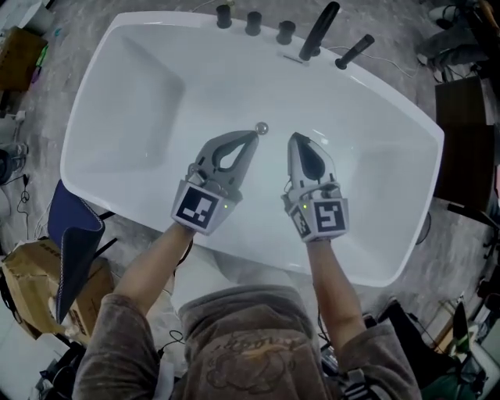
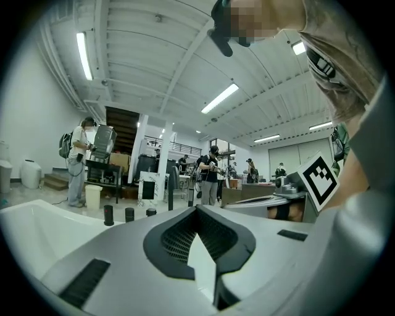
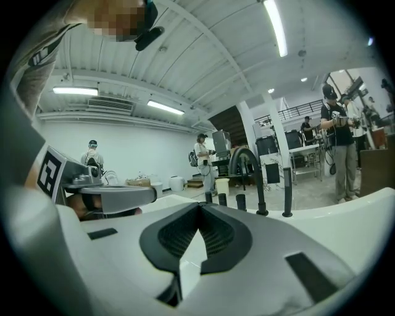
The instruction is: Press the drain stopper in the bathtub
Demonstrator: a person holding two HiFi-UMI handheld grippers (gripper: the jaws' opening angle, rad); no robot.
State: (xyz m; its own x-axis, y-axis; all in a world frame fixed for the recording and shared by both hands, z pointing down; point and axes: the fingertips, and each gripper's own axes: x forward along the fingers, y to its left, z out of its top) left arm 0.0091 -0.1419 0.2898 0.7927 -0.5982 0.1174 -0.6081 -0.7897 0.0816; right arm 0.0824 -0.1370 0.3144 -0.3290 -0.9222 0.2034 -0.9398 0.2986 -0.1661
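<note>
1. Your left gripper point(image 1: 251, 137) is clenched. In the left gripper view the jaws meet at the tips with nothing between them.
2. Your right gripper point(image 1: 294, 139) is the same: jaws together at the tips and empty, as the right gripper view shows.
3. The small round chrome drain stopper point(image 1: 262, 127) sits on the floor of the white oval bathtub point(image 1: 180, 70), about mid-length and toward the far wall.
4. The left gripper tip is just beside the stopper on your near side. Contact may be there, but the head view is too coarse to tell.
5. The right gripper tip is near the stopper, to its right and apart from it. The two grippers sit side by side over the tub floor, tips angled toward each other.
6. Far rim fittings:
   - three short black cylindrical knobs point(image 1: 253, 22) stand in a row
   - to their right is a tall black curved spout point(image 1: 320, 30)
   - right of that is a black slanted hand-shower handle point(image 1: 355, 51)
7. On the floor left of the tub are a dark blue cloth point(image 1: 74, 234) and a brown cardboard box point(image 1: 23, 281).
8. Both gripper views show people standing point(image 2: 212, 176) in a workshop hall beyond the tub.
</note>
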